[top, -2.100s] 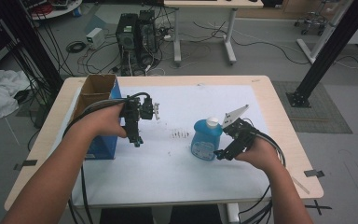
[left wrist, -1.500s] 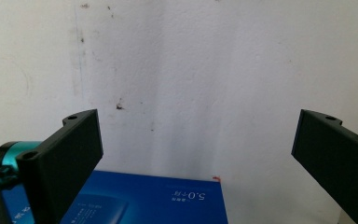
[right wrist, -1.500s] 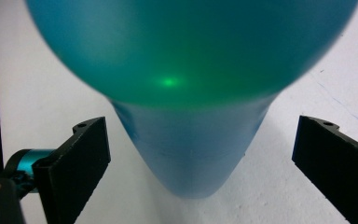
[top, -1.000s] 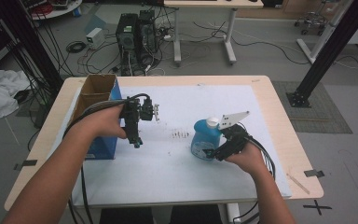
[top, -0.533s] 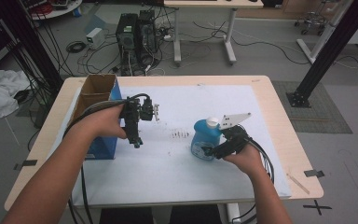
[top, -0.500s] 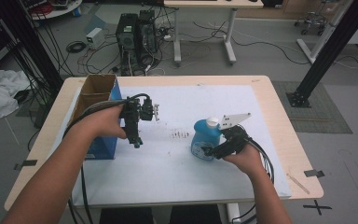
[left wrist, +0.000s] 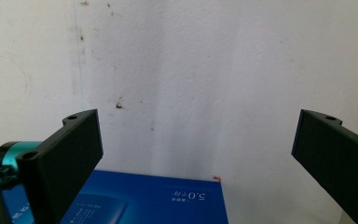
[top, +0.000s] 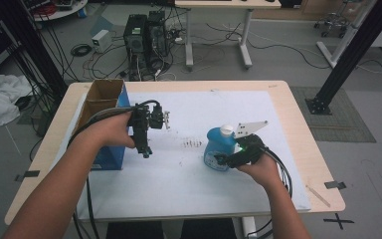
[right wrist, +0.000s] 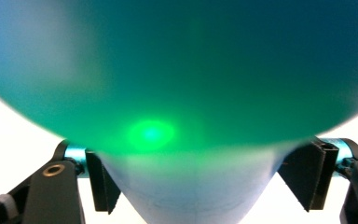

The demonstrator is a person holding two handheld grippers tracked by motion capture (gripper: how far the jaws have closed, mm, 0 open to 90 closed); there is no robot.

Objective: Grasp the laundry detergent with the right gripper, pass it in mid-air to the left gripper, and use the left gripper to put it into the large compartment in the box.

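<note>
A: Where's the blue bottle [top: 217, 149]?

B: I see it upright, right of table centre. My right gripper [top: 223, 159] has just been closing around it.

A: The left gripper [top: 145, 149]?

B: Spread, empty, beside the blue box [top: 110, 154].

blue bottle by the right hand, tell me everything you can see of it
The blue bottle stands upright on the white sheet right of the table's middle. It looks like glossy plastic: a rounded, squat body with a label on the front, narrowing to a white cap. The right tool has it between its jaws, which have just been closing; in the right gripper view the pads sit at its sides, contact unclear.
</note>
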